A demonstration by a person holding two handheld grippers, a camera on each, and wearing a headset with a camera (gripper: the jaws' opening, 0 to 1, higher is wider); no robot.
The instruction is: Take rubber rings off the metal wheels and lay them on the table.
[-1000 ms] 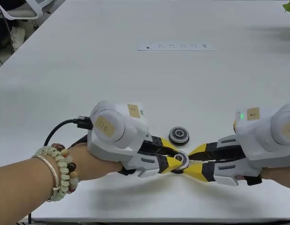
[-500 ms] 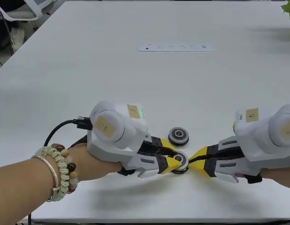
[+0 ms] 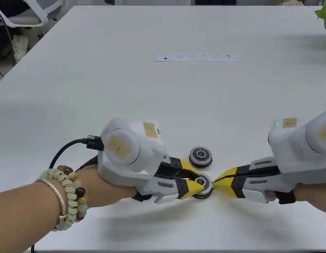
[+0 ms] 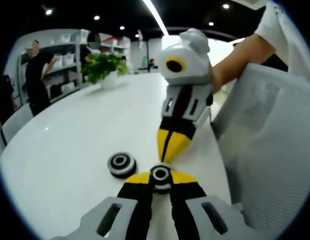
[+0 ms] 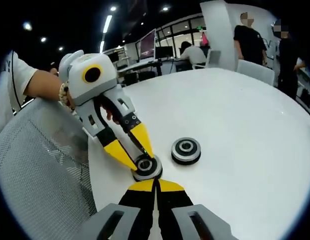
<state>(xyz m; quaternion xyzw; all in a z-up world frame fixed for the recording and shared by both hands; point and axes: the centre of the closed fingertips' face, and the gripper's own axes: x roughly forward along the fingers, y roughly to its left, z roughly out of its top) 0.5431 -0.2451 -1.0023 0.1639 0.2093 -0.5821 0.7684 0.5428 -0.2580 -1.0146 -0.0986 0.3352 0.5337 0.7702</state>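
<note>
The left claw was clenched on a small metal wheel with a dark ring around it, holding it low over the white surface close to its near edge. The right claw faced it from the other side with its jaws pressed together, tips touching that wheel's rim; whether they pinched the rubber could not be told. A second wheel lay flat on the surface just beyond, apart from both claws.

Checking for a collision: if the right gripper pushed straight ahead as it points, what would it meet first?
The metal wheel held by the left gripper, just beyond its tips; they may already touch.
</note>
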